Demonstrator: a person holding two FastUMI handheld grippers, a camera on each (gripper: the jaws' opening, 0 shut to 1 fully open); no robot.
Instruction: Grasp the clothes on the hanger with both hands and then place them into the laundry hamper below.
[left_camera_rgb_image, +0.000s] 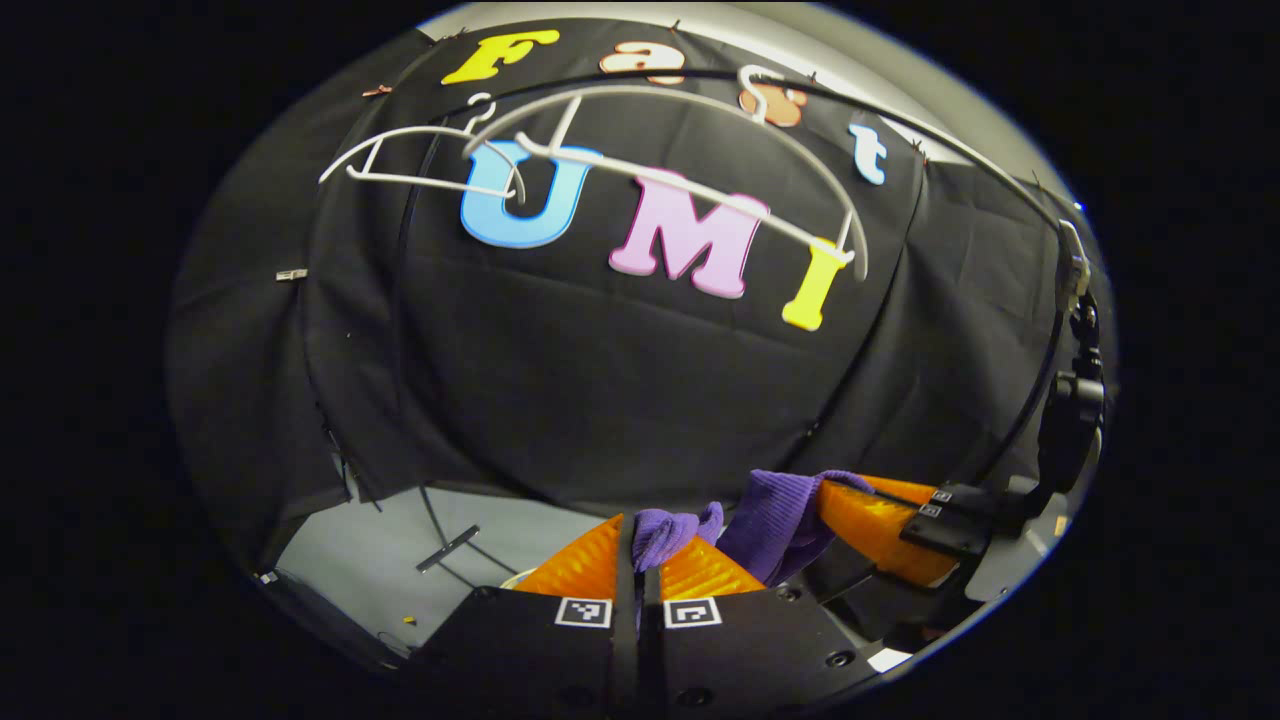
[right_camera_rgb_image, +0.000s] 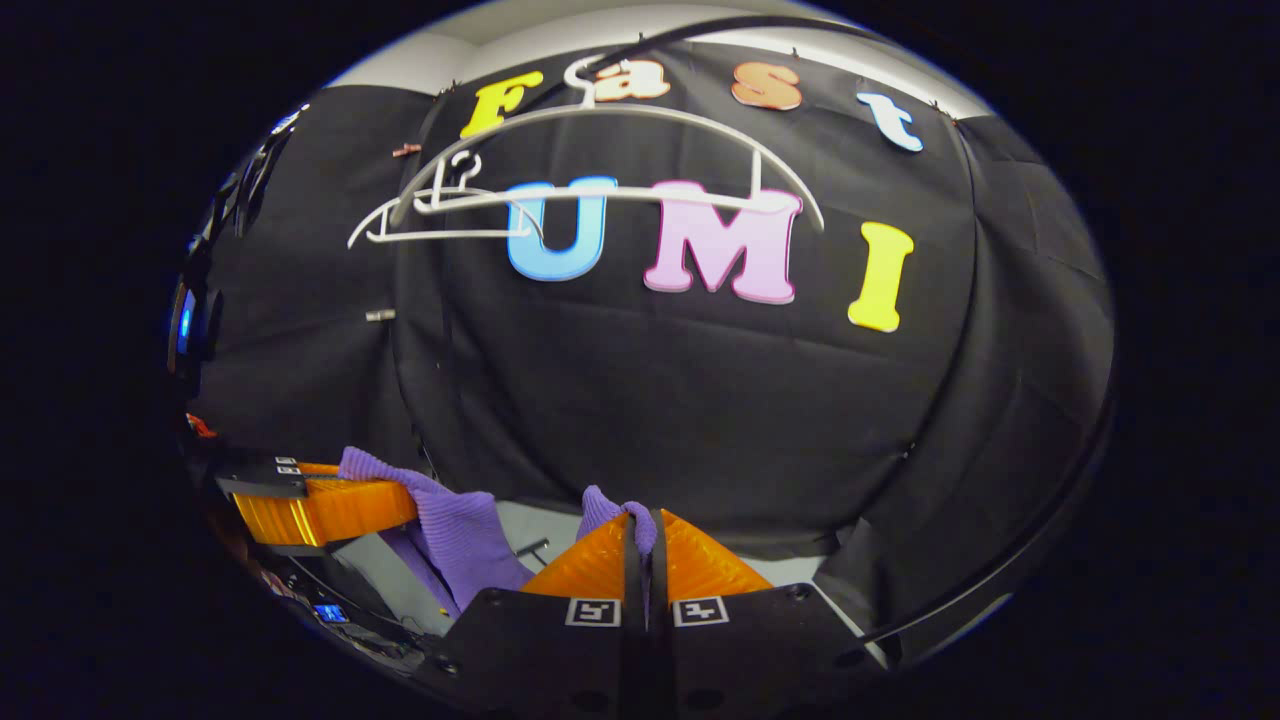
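Fabric is what I have in both tools: a purple ribbed knit garment (left_camera_rgb_image: 770, 520), soft and limp, bunched between my left gripper (left_camera_rgb_image: 637, 555) and my right gripper (right_camera_rgb_image: 638, 545). In the left gripper view my own two fingers are pressed together with a tuft of the knit pinched between them, and farther off to the right the other gripper also has the cloth draped over its finger. In the right gripper view the same holds: fingers closed on a small fold of purple knit, the rest sagging away toward the left gripper.

The garment is off the white plastic hangers (right_camera_rgb_image: 600, 195), which hang bare on the rail against the black cloth wall (left_camera_rgb_image: 600, 380). I cannot see the laundry hamper from here.

I judge the knit light and stretchy, with nothing stiff in it, so it should droop and swing rather than hold shape. Each pinch looks shallow, on an edge or fold; I would want to lower gently so the cloth does not slip free before it is over the hamper.
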